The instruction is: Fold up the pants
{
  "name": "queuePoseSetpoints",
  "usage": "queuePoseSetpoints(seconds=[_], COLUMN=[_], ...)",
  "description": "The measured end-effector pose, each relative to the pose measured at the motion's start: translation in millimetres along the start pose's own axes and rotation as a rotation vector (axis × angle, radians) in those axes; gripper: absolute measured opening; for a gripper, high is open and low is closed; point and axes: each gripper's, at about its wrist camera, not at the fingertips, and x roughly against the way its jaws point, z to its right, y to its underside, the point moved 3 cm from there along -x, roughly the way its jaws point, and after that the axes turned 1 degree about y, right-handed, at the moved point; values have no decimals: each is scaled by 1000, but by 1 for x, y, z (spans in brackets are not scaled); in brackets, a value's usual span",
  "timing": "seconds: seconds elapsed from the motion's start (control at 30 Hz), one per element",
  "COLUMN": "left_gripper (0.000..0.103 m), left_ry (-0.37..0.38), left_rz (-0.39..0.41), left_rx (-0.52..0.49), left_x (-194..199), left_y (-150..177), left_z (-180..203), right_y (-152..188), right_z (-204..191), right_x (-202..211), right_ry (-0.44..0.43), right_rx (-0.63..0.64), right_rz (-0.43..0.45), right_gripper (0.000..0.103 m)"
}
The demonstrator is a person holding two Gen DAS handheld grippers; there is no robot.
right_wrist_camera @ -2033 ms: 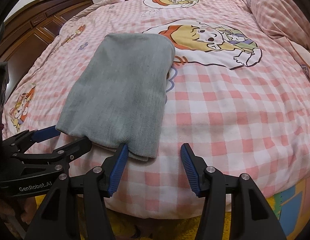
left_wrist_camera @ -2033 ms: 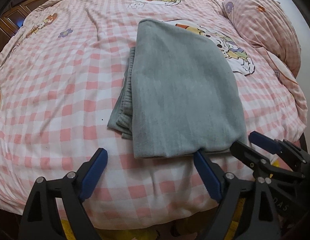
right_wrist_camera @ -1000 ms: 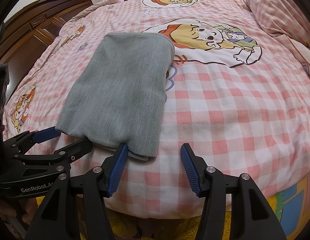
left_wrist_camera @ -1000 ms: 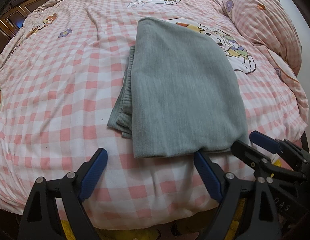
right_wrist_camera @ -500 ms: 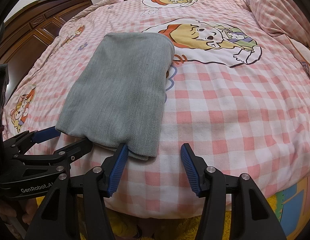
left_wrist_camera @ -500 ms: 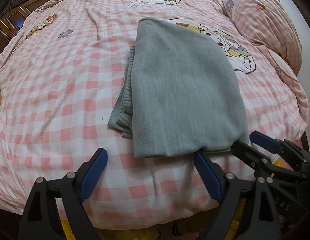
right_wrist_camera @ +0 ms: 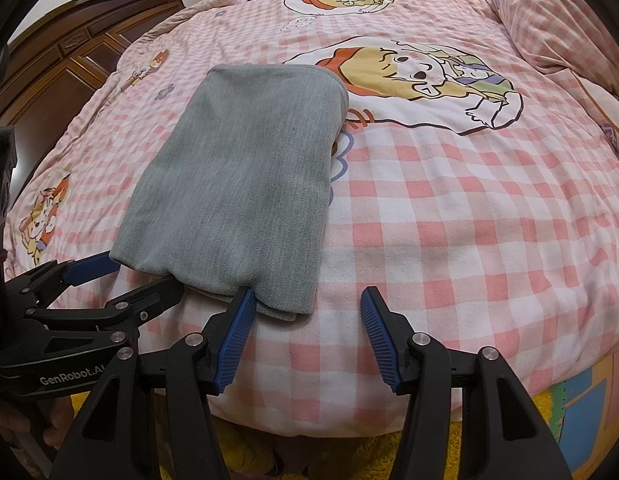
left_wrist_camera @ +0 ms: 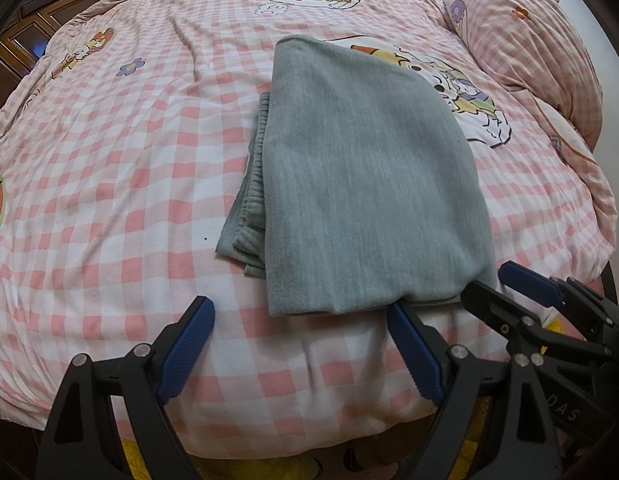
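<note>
The grey pants (left_wrist_camera: pixel 361 184) lie folded into a long rectangle on the pink checked bedspread (left_wrist_camera: pixel 109 168); they also show in the right wrist view (right_wrist_camera: pixel 245 184). Ribbed edges stick out along their left side. My left gripper (left_wrist_camera: pixel 299 320) is open and empty, just short of the pants' near edge. My right gripper (right_wrist_camera: pixel 307 308) is open and empty at the pants' near right corner, its left finger touching the cloth. Each gripper shows in the other's view, the right one (left_wrist_camera: pixel 505 292) and the left one (right_wrist_camera: pixel 125 276).
A pink checked pillow (left_wrist_camera: pixel 541 40) lies at the far right of the bed. Dark wooden furniture (right_wrist_camera: pixel 69 64) stands to the left of the bed. The bed's near edge drops off below the grippers over a yellow floor mat (right_wrist_camera: pixel 461 456).
</note>
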Motion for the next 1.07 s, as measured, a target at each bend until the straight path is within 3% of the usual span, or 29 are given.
queuePoseSetpoints(seconds=[1.07], left_gripper=[91], left_ry=[-6], left_rz=[-7], left_rx=[6], left_x=[2], left_y=[1], left_z=[-3], right_y=[-1], right_z=[0], right_x=[0], right_ry=[-2], right_rx=[1], right_rz=[-1], right_gripper=[56])
